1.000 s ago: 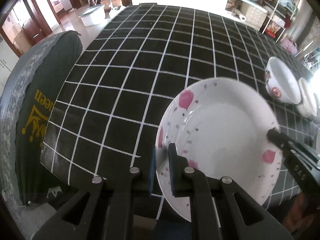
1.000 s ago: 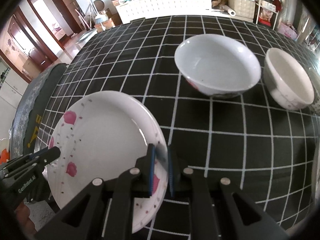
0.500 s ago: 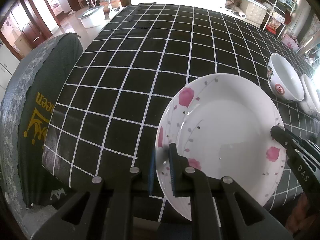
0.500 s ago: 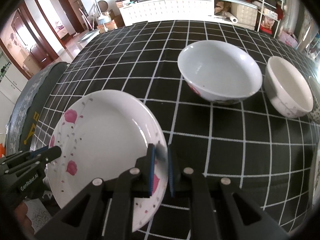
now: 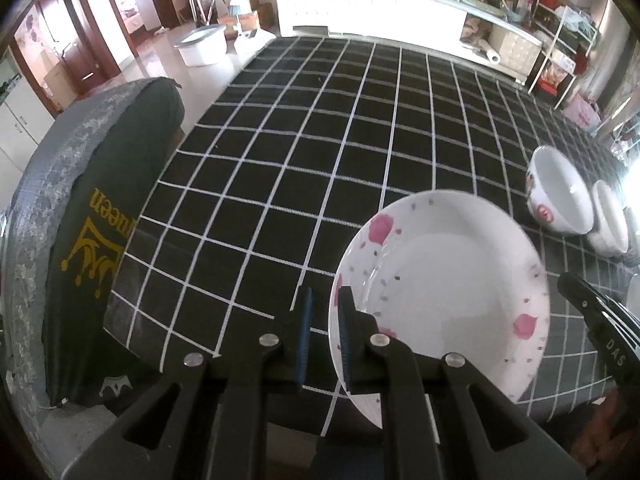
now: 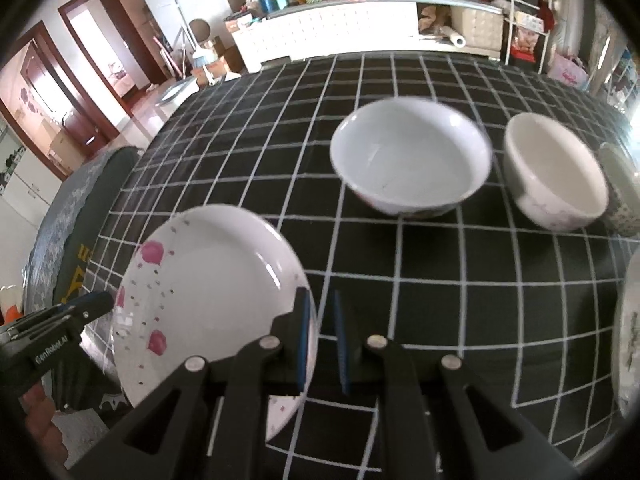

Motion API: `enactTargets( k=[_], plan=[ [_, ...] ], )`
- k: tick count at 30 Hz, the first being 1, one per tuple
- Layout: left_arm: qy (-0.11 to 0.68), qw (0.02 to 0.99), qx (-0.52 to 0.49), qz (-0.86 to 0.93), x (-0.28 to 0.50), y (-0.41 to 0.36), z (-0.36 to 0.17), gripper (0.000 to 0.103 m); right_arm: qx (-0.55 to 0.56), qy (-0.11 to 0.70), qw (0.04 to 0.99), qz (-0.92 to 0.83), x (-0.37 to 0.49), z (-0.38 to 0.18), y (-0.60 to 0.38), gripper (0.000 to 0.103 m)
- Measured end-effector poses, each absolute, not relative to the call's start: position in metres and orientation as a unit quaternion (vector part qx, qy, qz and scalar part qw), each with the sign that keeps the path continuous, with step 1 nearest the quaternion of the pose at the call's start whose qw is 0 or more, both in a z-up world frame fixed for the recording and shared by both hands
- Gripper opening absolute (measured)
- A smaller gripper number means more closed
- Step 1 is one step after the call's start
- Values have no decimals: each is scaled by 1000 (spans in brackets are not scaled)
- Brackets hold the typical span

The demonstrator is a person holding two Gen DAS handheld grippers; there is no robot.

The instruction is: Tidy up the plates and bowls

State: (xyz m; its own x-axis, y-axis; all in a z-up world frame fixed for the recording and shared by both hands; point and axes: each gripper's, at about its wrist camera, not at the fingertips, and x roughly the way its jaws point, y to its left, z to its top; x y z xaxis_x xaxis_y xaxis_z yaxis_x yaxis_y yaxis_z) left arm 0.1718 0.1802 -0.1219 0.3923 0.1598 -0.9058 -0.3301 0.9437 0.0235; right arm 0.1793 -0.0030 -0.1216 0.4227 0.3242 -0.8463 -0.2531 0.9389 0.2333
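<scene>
A white plate with pink flowers [image 5: 440,280] hangs just above the near edge of the table, carried from both sides. My left gripper [image 5: 323,332] is shut on its left rim. In the right wrist view the same plate [image 6: 208,288] has my right gripper [image 6: 322,340] shut on its right rim. Each gripper shows in the other's view: the right gripper [image 5: 592,312] at the plate's far side, the left gripper [image 6: 60,320] at lower left. Two white bowls [image 6: 412,160] [image 6: 556,168] stand side by side further back on the right.
A black tablecloth with a white grid [image 5: 320,140] covers the table. A chair with a dark cover and yellow print [image 5: 92,248] stands at the table's left edge. A patterned dish [image 6: 620,188] and another plate's rim [image 6: 630,340] sit at the far right.
Both grippers have risen together with the plate held between them, so the plate now sits higher over the tablecloth. The bowls have stayed where they were.
</scene>
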Motion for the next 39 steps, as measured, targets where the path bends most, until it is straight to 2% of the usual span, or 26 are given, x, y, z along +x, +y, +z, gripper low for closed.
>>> enactTargets(
  k=[19, 39],
  plan=[
    [489, 870, -41, 52, 158, 76, -63, 11, 82, 444, 886, 107, 141, -52, -89, 16],
    [483, 871, 49, -78, 195, -94, -60, 11, 161, 433, 887, -15, 122, -54, -241, 16]
  ],
)
